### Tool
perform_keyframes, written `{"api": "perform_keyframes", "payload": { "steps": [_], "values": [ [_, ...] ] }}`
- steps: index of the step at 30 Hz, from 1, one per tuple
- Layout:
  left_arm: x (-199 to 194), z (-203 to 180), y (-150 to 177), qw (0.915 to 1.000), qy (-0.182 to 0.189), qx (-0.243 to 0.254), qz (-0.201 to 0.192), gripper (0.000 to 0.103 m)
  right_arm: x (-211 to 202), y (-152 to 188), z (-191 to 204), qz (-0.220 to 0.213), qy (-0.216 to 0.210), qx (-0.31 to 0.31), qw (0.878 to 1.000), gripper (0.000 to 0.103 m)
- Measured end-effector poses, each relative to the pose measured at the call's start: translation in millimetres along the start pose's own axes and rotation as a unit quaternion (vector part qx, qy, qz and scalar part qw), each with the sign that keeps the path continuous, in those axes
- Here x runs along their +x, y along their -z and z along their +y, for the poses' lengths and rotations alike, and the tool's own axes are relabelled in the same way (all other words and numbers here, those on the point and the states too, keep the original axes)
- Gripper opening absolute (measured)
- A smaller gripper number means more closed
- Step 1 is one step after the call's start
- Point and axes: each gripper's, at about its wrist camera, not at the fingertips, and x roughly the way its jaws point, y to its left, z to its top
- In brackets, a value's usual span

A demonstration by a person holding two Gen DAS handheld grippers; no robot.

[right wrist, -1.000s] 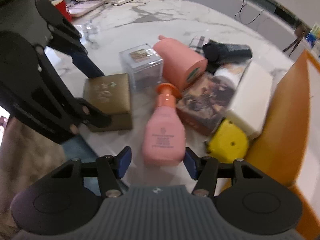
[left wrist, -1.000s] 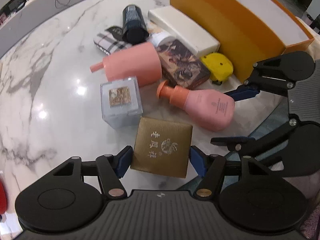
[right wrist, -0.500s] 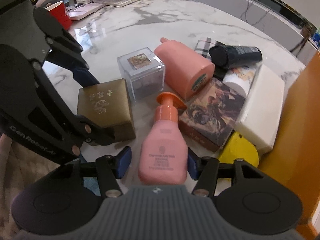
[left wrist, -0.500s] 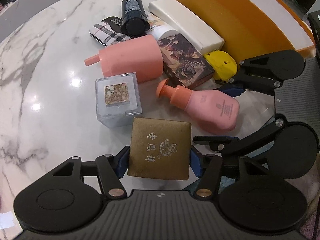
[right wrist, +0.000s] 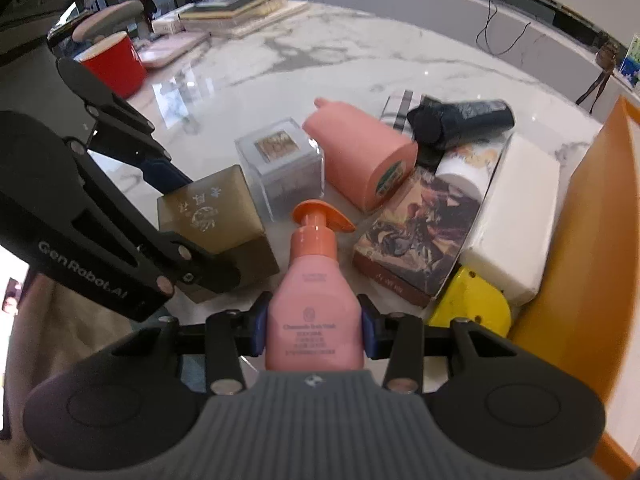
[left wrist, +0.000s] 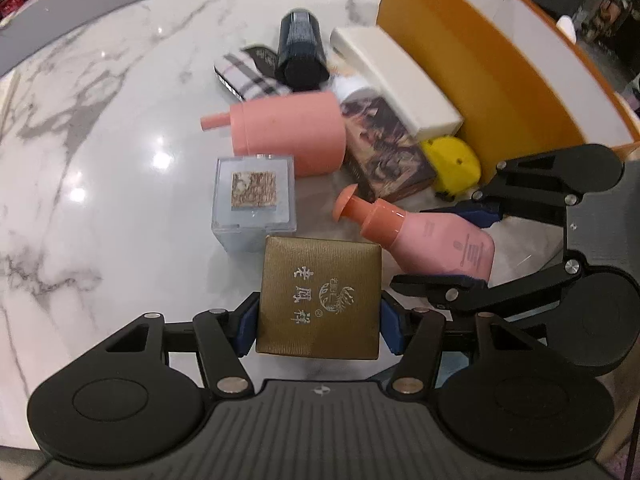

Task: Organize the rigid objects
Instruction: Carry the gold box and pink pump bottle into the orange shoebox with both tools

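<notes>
Right wrist view: the right gripper is closing its jaws on the pink bottle lying near the surface's near edge. The left gripper clamps the gold box beside it. Seat both grips squarely before lifting toward the orange box.

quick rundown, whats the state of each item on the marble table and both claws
gold square gift box: flat, lid closed, between the left claw's pads
pink pump bottle: lying down, between the right claw's pads
left claw: gripping the box sides
right claw: closing on the bottle
large pink cylinder bottle: on its side
clear acrylic cube: upright
dark tube: lying down
orange box: open
</notes>
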Motion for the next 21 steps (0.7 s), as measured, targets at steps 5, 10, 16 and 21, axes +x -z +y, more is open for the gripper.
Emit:
{"api": "perform_keyframes", "payload": {
  "steps": [5,10,16,21],
  "values": [
    [-24.8,-12.3,-0.1,0.9996,-0.013,-0.008,-0.024,0.068,-29.8,0.8,-1.4,-0.035,0.004,0.012,0.999,0.044],
    [-58.2,-36.0,-8.3,0.9978,-0.023,0.015,-0.060,0.068,-72.4,-2.5,-7.3,-0.086,0.026,0.010,0.996,0.044],
    [-86.4,-73.4,-30.2,0.9935,-0.025,0.049,-0.099,0.068,-123.1,-4.1,-36.9,-0.134,0.064,0.042,0.988,0.044],
    [-96.1,-113.1,-53.1,0.9851,-0.018,0.115,-0.127,0.069,-150.9,0.5,-78.8,-0.138,0.109,0.091,0.980,0.044]
  ]
}}
